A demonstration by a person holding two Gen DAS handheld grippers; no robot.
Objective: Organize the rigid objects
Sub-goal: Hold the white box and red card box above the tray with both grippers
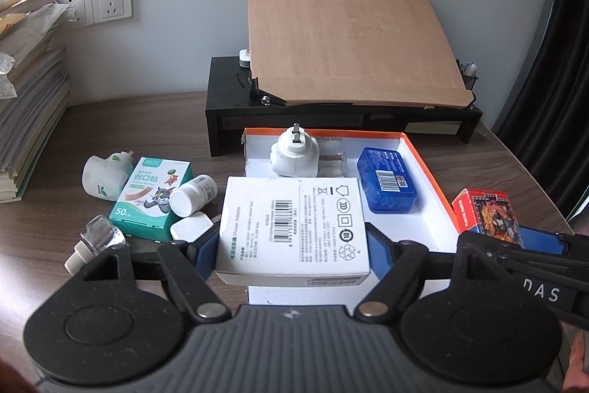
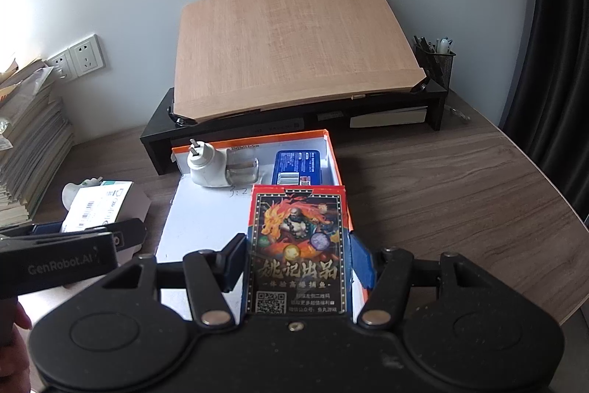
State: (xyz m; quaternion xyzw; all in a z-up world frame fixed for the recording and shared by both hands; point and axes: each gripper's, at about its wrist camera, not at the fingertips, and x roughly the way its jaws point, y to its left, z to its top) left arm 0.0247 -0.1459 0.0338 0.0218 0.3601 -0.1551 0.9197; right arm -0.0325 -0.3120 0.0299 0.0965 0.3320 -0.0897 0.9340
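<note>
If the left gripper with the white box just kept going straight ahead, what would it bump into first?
Probably the white plug adapter at the far end of the orange-rimmed tray, directly ahead of the left gripper and its white box; height is uncertain.

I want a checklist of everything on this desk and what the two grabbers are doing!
Surface: brown wood-grain desk.
Job's things: white adapter box held by the left gripper; card box held by the right gripper, both over the orange-rimmed tray. The tray holds a white plug and a blue case.
Clutter: left of the tray, a bandage box, a white pill bottle, a white plug-in unit, a clear bottle.
Grippers: both shut on their boxes.
Cables: nothing seen.
Surroundings: black riser with a wooden board, wall sockets, paper stack, pen holder, dark curtain.
</note>
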